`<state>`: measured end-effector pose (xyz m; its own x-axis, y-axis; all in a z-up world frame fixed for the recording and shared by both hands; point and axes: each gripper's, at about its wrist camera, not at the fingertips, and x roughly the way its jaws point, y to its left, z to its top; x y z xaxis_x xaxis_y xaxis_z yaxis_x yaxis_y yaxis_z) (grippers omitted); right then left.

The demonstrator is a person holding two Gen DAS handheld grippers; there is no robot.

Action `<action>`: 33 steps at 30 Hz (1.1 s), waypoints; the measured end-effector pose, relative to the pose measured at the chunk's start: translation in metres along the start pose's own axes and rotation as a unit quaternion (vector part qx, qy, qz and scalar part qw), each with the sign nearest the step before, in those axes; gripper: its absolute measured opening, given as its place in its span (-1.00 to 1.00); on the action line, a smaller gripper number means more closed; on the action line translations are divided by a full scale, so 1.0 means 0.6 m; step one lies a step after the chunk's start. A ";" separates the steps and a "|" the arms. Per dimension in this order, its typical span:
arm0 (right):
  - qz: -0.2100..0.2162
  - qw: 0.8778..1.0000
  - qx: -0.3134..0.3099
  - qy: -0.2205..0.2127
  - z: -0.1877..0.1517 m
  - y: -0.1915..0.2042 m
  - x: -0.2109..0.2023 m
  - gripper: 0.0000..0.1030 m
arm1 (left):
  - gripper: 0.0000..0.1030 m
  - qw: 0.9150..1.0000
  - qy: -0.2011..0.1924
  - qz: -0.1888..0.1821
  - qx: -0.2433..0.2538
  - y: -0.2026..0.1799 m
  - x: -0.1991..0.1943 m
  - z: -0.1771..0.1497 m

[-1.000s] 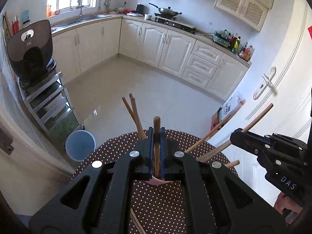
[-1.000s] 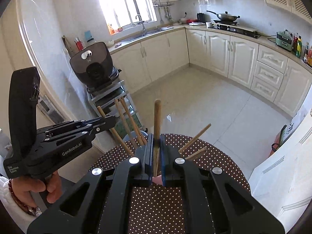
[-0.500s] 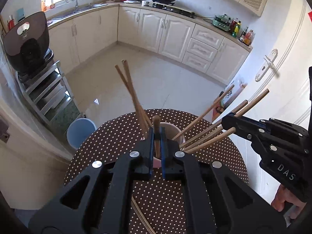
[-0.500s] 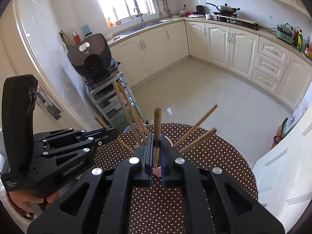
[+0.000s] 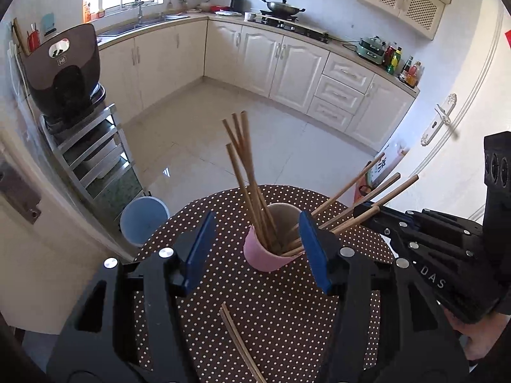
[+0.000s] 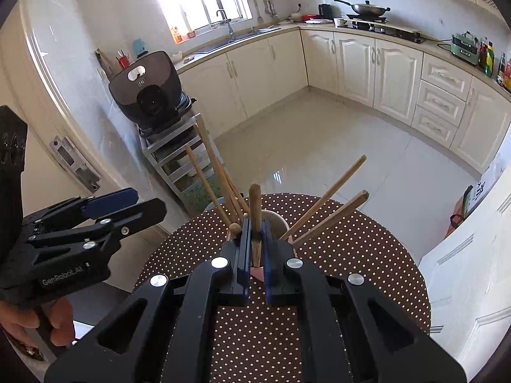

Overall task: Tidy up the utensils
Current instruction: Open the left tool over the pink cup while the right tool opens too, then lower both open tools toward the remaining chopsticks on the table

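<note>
A pink cup (image 5: 266, 253) stands on the round polka-dot table (image 5: 281, 316) and holds several wooden chopsticks (image 5: 244, 172). My left gripper (image 5: 255, 250) is open and empty, its blue pads on either side of the cup. A loose pair of chopsticks (image 5: 239, 341) lies on the table in front of the cup. My right gripper (image 6: 255, 249) is shut on a wooden chopstick (image 6: 255, 217) held upright over the cup (image 6: 255, 269). The right gripper also shows at the right in the left wrist view (image 5: 367, 214), with a chopstick (image 5: 357, 221) in its jaws.
A blue bin (image 5: 143, 220) stands on the floor past the table's left edge. A metal rack with a dark appliance (image 5: 64, 73) stands at the left. Kitchen cabinets (image 5: 287, 63) line the far wall. A white door (image 5: 453, 134) is at the right.
My left gripper has opened and let go of its chopstick, which now stands in the cup. Both grippers have risen a little. The right gripper still holds its chopstick.
</note>
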<state>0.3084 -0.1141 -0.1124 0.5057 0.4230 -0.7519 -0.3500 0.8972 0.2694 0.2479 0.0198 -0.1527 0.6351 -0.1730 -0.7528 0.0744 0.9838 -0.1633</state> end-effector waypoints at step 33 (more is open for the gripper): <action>0.010 0.999 0.025 0.036 -0.094 0.066 -0.019 -0.78 | 0.37 0.999 0.031 0.020 -0.008 0.047 -0.037 -0.093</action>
<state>0.2444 -0.0907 -0.1271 0.4402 0.4327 -0.7868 -0.3197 0.8943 0.3130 0.1931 0.0487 -0.1761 0.5887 -0.1365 -0.7967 0.0377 0.9892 -0.1416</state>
